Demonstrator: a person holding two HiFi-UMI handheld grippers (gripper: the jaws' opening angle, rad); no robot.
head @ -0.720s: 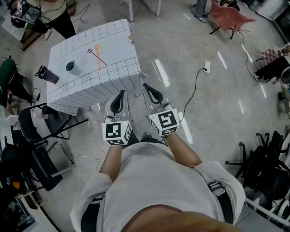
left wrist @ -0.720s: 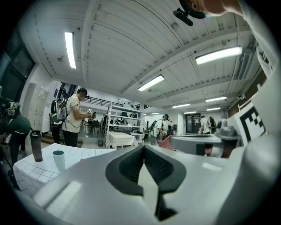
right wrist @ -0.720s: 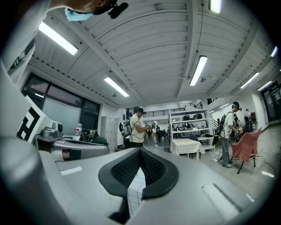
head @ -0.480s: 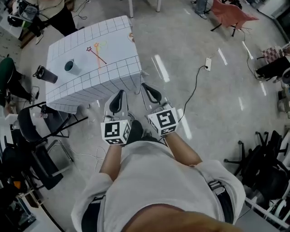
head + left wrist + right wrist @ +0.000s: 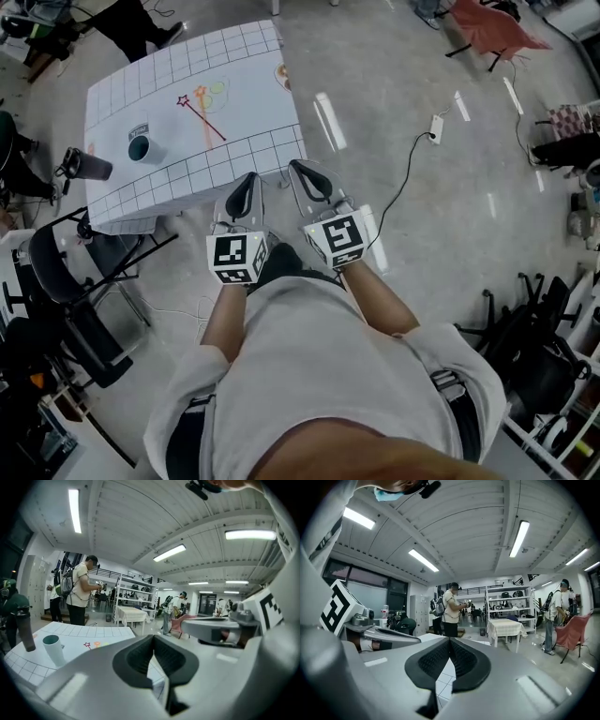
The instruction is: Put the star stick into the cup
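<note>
Both pairs of tongs are pressed together with nothing between them. The left tongs (image 5: pixel 247 180) and the right tongs (image 5: pixel 302 170) sit side by side at the near edge of the desk (image 5: pixel 248 66), tips toward it and just short of its grid-patterned cloth. In each gripper view the dark pads meet in a closed seam, at the left tongs (image 5: pixel 153 638) and the right tongs (image 5: pixel 450 642).

The star stick (image 5: pixel 208 122) lies flat on the white middle of the desk, well apart from both tongs, ahead of them and to the left. Its star end points away from the person, and its plain end is the part nearest the left tongs. The cup (image 5: pixel 142 148) stands upright further left, apart from the stick. A dark bottle (image 5: pixel 86 165) sits at the left edge of the desk.
</note>
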